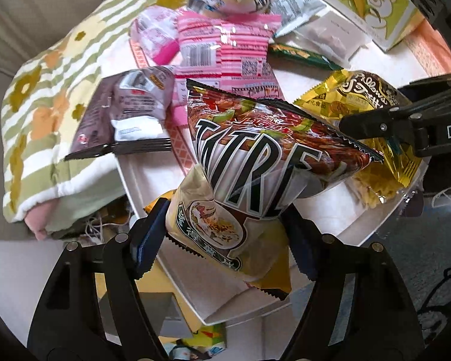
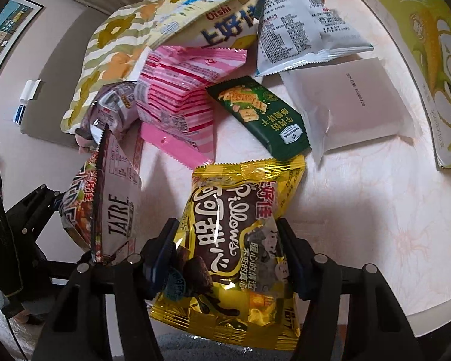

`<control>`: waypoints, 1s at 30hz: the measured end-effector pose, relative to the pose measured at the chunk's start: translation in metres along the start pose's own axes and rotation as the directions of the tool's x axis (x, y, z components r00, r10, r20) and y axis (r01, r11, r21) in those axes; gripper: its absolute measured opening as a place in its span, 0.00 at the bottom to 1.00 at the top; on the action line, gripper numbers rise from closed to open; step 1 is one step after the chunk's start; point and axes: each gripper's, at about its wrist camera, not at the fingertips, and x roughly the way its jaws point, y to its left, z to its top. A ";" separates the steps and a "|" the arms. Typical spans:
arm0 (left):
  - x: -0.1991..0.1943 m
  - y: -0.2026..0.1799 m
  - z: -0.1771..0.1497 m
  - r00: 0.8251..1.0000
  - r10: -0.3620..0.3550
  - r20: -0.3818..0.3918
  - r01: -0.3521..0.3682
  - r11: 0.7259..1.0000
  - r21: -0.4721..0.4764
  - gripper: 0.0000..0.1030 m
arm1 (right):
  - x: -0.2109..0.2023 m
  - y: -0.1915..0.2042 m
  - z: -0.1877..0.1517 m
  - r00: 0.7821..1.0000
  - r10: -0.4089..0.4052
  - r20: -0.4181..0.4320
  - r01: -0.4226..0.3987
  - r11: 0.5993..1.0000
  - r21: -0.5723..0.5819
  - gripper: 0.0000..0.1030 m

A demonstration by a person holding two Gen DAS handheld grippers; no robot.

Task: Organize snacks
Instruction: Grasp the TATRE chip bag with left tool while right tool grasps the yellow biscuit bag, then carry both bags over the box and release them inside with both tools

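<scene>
My left gripper (image 1: 225, 240) is shut on the lower part of a brown and cream TATRE snack bag (image 1: 264, 156), which hangs pinched and crumpled between the blue pads above the white table (image 1: 153, 174). The right wrist view shows that same bag (image 2: 111, 198) at the left, beside a black finger (image 2: 30, 213) of the left gripper. My right gripper (image 2: 225, 255) is shut on a yellow Pillows snack bag (image 2: 234, 210), its pads squeezing both sides. In the left wrist view the yellow bag (image 1: 360, 90) lies at the right, under a finger (image 1: 363, 124) of the right gripper.
On the table (image 2: 375, 210) lie a pink striped pack (image 2: 177, 96), a green cracker bar (image 2: 261, 114), a white pouch (image 2: 354, 102), an Oishi bag (image 2: 213, 21) and a grey-white bag (image 2: 300, 30). A purple-grey bag (image 1: 129, 108) rests on a floral cloth (image 1: 45, 105). A green box (image 2: 430, 60) stands far right.
</scene>
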 end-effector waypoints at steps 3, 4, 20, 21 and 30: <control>-0.013 0.003 -0.003 1.000 0.005 0.027 -0.005 1.000 -0.025 0.69 | -0.011 0.001 -0.002 1.000 0.003 0.024 -0.003 1.000 -0.006 0.58; -0.018 0.004 -0.003 0.999 0.005 0.040 -0.004 0.999 -0.035 0.69 | -0.016 0.003 -0.002 0.999 0.000 0.039 0.001 1.000 -0.013 0.58; -0.102 -0.004 0.073 0.967 0.026 0.252 0.016 0.987 -0.161 0.69 | -0.144 -0.020 0.019 0.952 0.048 0.303 -0.029 0.997 -0.067 0.58; -0.108 -0.011 0.086 0.962 0.032 0.272 0.014 0.986 -0.167 0.69 | -0.151 -0.025 0.022 0.948 0.051 0.315 -0.030 0.997 -0.071 0.57; -0.132 -0.086 0.196 0.928 0.001 0.372 0.085 0.973 -0.213 0.69 | -0.229 -0.110 0.064 0.907 0.010 0.420 0.045 0.992 -0.122 0.58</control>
